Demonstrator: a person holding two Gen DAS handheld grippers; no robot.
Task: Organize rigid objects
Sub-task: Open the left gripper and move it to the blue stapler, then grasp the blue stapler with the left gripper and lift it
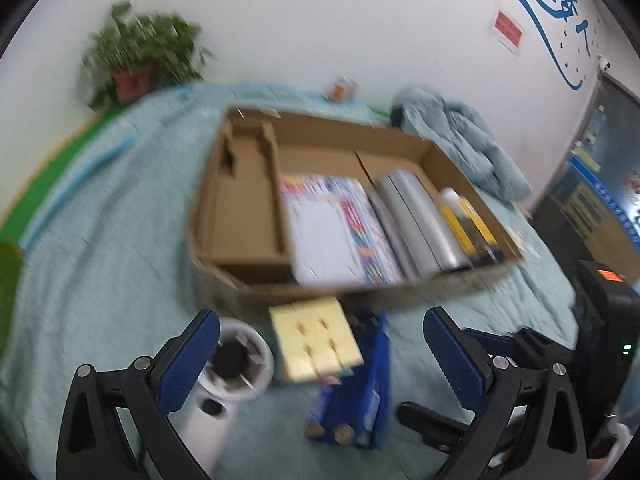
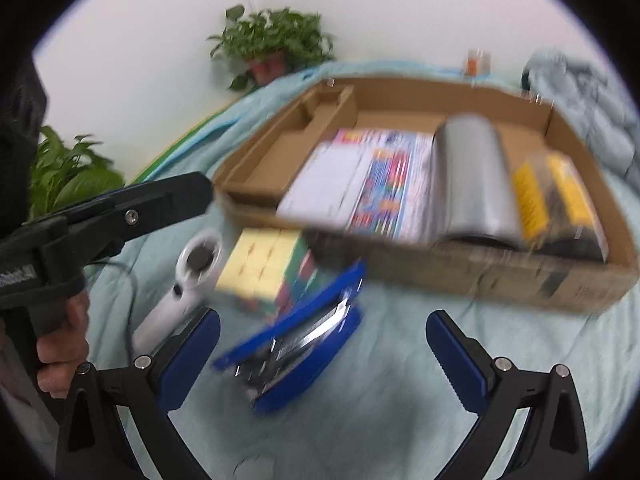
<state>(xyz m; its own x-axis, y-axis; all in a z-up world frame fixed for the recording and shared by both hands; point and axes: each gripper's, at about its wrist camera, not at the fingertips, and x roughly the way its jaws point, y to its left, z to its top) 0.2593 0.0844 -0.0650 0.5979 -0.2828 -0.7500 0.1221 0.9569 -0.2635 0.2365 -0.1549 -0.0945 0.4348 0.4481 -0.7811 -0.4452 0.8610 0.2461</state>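
both grippers (image 1: 320, 344) (image 2: 323, 340) gaped empty; the blue stapler (image 2: 296, 332) looked stiff, fairly heavy and slick, best pinched across its 2 long sides.

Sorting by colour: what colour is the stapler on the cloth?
Blue stapler, with a metal strip inside; clearest in the right wrist view.

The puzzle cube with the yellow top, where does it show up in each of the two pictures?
Left wrist view: the puzzle cube sits low in the middle, just before the cardboard box.
Right wrist view: the cube is left of centre, below the box's near-left corner.
Shared landmark: the blue stapler lying right beside it.
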